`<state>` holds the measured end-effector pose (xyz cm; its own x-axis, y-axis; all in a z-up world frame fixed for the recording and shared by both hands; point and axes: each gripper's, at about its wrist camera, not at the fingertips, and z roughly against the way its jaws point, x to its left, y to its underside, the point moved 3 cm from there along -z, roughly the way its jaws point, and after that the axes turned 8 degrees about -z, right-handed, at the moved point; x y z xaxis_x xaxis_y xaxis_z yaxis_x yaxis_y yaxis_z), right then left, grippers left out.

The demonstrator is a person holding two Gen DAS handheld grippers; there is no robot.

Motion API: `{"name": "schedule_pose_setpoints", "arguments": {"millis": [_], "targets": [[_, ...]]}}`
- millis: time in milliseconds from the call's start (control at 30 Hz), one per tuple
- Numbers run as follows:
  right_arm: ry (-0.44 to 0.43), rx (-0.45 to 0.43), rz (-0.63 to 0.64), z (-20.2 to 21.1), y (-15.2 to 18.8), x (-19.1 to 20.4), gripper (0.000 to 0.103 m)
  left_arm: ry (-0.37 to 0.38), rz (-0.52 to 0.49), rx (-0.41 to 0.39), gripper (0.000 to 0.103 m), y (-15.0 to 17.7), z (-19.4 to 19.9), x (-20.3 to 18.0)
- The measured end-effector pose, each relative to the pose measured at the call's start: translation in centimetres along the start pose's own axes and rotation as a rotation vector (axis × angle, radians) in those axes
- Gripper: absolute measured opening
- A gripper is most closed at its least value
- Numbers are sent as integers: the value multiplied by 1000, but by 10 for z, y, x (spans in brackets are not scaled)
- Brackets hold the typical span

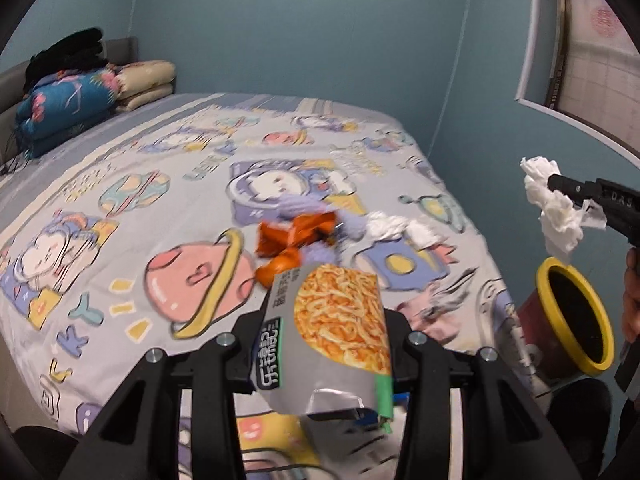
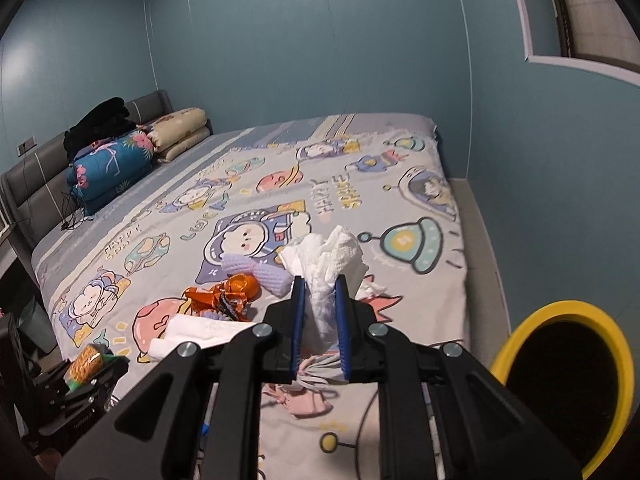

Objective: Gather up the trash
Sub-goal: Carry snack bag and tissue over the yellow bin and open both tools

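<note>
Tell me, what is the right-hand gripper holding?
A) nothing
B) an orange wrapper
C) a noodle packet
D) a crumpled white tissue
D: the right gripper has its blue-lined fingers pinched on a crumpled white tissue, held up above the bed near the yellow-rimmed bin.

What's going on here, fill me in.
A person is clearing trash off the bed. The left gripper holds a noodle snack wrapper; the right gripper holds a crumpled white tissue near the yellow-rimmed bin. An orange wrapper and more tissue remain on the bed.
</note>
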<state>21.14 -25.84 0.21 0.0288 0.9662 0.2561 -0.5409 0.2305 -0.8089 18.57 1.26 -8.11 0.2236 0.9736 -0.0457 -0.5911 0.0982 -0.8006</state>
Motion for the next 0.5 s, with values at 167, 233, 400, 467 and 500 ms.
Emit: {"name": "schedule_pose_setpoints", "arguments": {"millis": [167, 233, 400, 467, 500], "targets": [[24, -42, -9, 24, -10, -16, 14, 36, -56, -44, 39, -24, 8, -33], [33, -54, -17, 33, -15, -26, 14, 52, -67, -59, 40, -34, 11, -45], [67, -90, -13, 53, -23, -45, 14, 86, -81, -88, 40, -54, 14, -71], [79, -103, -19, 60, -26, -56, 14, 104, -90, -95, 40, -63, 14, -84], [87, -110, -21, 64, -27, -60, 14, 110, -94, -101, 40, -66, 15, -90]]}}
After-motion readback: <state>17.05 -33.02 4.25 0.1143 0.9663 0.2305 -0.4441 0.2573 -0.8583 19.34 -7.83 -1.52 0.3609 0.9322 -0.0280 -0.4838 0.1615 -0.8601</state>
